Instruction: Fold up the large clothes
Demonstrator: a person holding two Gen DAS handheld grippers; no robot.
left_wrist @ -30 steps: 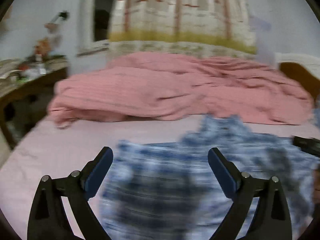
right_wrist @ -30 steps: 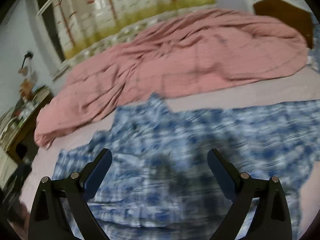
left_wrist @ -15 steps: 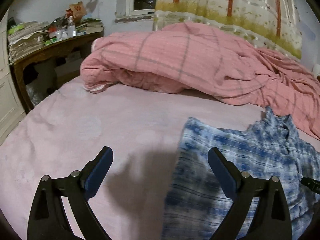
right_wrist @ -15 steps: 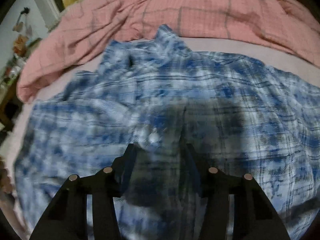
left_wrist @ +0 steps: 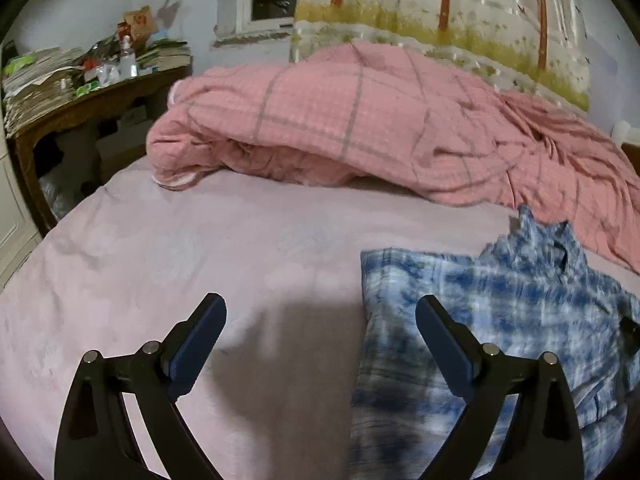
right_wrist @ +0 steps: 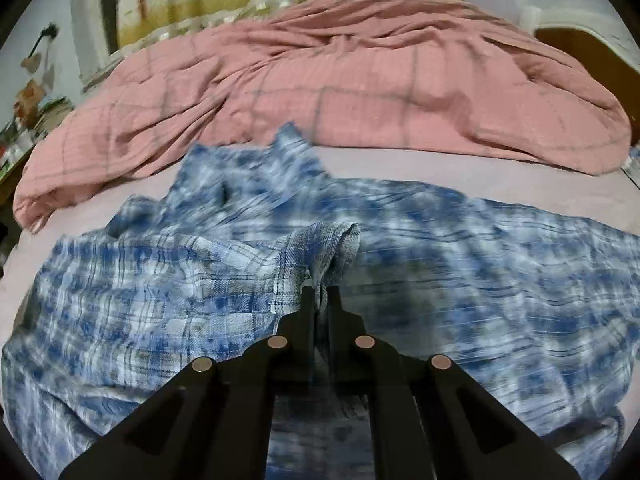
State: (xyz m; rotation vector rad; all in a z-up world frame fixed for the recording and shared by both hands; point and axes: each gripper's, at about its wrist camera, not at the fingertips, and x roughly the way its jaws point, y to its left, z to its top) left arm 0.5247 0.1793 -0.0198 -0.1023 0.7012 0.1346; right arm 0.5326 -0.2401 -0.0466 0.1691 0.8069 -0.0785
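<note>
A blue and white plaid shirt (right_wrist: 460, 248) lies spread on the pink bed sheet (left_wrist: 200, 264), collar toward the far side. My right gripper (right_wrist: 319, 292) is shut on a bunched fold of the shirt near its middle, and the fold stands up between the fingers. In the left wrist view the shirt (left_wrist: 500, 320) lies at the right. My left gripper (left_wrist: 320, 332) is open and empty, low over the bare sheet just left of the shirt's left edge.
A rumpled pink checked quilt (left_wrist: 380, 128) lies across the far side of the bed, also in the right wrist view (right_wrist: 360, 88). A wooden table (left_wrist: 80, 96) piled with papers and bottles stands at the left. A curtain (left_wrist: 440, 4) hangs behind.
My right gripper closed on a fold of the shirt and lifted it slightly. My left gripper swung left off the shirt, over bare sheet, and stayed open.
</note>
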